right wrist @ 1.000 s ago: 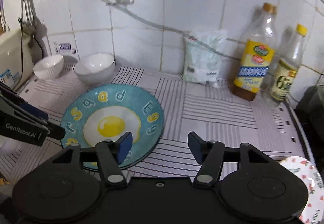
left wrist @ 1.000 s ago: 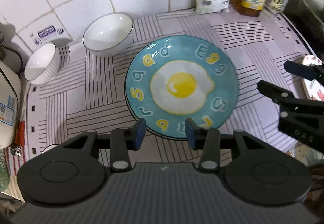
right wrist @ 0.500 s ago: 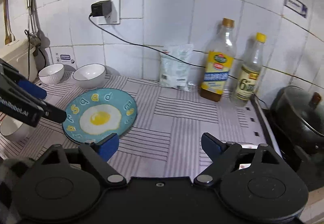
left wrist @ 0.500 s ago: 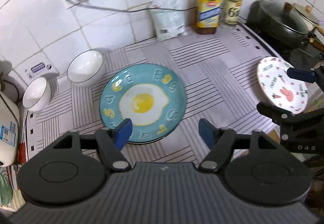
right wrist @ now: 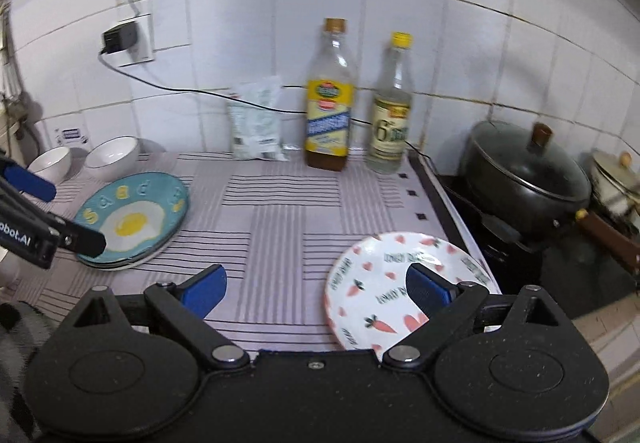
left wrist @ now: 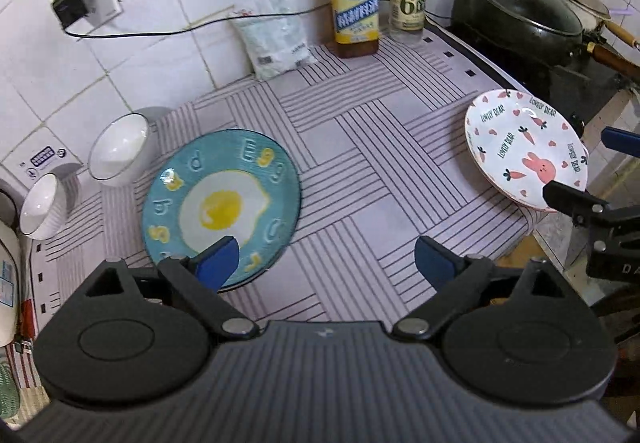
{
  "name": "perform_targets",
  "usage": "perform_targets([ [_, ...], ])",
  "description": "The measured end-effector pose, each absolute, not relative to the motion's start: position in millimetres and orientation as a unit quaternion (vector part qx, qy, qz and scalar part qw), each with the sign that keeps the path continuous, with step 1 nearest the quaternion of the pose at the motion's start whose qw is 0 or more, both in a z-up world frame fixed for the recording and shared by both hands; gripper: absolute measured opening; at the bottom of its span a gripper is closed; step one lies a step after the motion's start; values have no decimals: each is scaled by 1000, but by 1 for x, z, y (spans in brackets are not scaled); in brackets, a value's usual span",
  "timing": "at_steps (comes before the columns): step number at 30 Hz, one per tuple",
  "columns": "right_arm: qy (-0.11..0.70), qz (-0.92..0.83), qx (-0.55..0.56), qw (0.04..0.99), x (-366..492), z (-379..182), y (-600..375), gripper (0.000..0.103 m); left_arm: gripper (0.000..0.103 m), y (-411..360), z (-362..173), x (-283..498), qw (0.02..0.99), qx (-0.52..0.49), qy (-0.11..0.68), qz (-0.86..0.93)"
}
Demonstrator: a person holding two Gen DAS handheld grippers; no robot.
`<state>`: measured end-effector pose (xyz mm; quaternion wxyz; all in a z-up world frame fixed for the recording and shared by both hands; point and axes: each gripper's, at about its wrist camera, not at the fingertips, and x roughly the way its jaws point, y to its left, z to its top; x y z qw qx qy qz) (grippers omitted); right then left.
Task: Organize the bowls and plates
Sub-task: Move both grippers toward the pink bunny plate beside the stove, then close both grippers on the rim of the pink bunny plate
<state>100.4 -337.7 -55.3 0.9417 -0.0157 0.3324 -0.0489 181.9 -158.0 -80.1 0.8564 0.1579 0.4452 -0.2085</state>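
Striped table point(left wrist: 360, 171): 2 plates, 2 bowls, bottles behind.
Egg plate point(left wrist: 222, 203) left by white bowls point(left wrist: 118, 153); bunny plate point(left wrist: 524, 147) right edge. Left gripper point(left wrist: 326, 263) and right gripper point(right wrist: 316, 289) opening wide, both empty.

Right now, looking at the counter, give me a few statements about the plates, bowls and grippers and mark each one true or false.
1. The blue egg plate lies flat on the striped mat. True.
2. The bunny plate is stacked on the egg plate. False: it lies apart, at the mat's edge near the black pot.
3. Two white bowls sit by the tiled wall. True.
4. The left gripper clamps the egg plate. False: its jaws are opening, nothing between them.
5. The right gripper holds a bowl. False: its jaws are opening, holding nothing.
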Motion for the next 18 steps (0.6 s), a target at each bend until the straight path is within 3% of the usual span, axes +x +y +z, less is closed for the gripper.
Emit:
perform_targets([
  [18, 290, -144, 62, 944, 105, -103, -412, 98, 94, -237, -125, 203, 841, 108, 484, -217],
])
